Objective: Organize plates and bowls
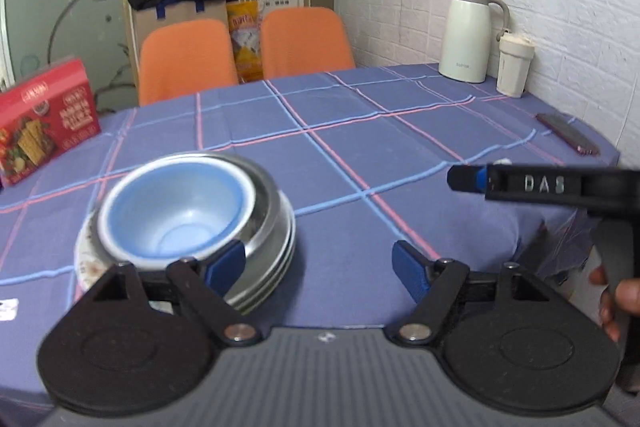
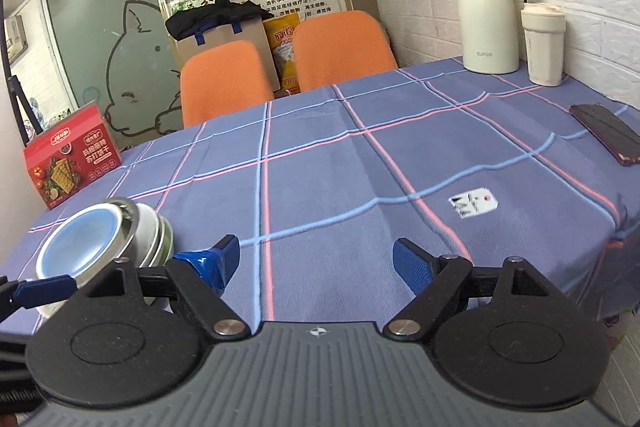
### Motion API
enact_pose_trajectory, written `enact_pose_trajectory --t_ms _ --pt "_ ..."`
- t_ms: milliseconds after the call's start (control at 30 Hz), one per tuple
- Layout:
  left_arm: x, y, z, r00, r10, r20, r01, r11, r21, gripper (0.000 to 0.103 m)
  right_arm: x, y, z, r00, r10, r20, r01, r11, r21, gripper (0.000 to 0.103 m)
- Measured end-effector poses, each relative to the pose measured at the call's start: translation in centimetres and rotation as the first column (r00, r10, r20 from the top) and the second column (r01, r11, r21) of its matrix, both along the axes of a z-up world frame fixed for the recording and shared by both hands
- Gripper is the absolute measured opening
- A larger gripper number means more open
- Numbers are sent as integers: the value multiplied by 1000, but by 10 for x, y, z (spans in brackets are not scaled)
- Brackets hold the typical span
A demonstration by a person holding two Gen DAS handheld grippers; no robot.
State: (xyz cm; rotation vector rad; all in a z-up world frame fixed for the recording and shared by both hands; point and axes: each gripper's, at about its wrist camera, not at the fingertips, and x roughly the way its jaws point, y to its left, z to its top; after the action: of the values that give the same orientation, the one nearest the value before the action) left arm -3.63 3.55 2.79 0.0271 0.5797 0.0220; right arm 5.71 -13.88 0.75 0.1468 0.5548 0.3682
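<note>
— How many bowls are there?
— One blue bowl (image 1: 176, 211) sits inside a stack of metal bowls (image 1: 268, 227). I count about three, all on one white plate (image 1: 86, 263), on the left of the surface (image 1: 360, 131).
— And the grabbers?
— Two. The left hand-held gripper (image 1: 318, 267) is wide apart and holds nothing, just beside the stack. The right hand-held gripper (image 2: 316, 265) is wide apart too, over bare cloth.
— Anything else?
— Two orange chairs (image 1: 244, 47), one jug (image 1: 468, 35), one cup (image 1: 514, 65).
</note>
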Motion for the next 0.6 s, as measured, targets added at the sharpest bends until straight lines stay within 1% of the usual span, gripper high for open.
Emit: enact_pose_trajectory --t_ms 100,167,233,300,433,533,600 --pt "-24 3 -7 1000 2 -28 -3 1000 -19 75 -12 3 -5 1000 25 -5 -25 1000 15 71" --pt "-41 6 -9 1000 8 -16 -8 1000 -16 75 -20 8 -6 998 55 3 -55 998 23 71" --pt "-53 8 -9 1000 24 3 -24 1000 3 75 -29 14 -6 997 81 16 -82 996 20 71" --pt "-61 11 -12 998 57 1 -57 998 8 75 -38 19 -7 994 104 30 -105 994 15 71" --pt "-70 19 -24 993 115 -28 -115 993 1 75 -55 23 -11 991 128 47 -129 992 -2 71" --pt "-75 18 -31 991 134 -30 -133 991 19 75 -68 22 -14 989 137 52 -137 991 -11 71" --pt "-78 18 -33 991 131 -34 -131 991 11 75 -75 20 -14 988 144 56 -144 989 -19 71"
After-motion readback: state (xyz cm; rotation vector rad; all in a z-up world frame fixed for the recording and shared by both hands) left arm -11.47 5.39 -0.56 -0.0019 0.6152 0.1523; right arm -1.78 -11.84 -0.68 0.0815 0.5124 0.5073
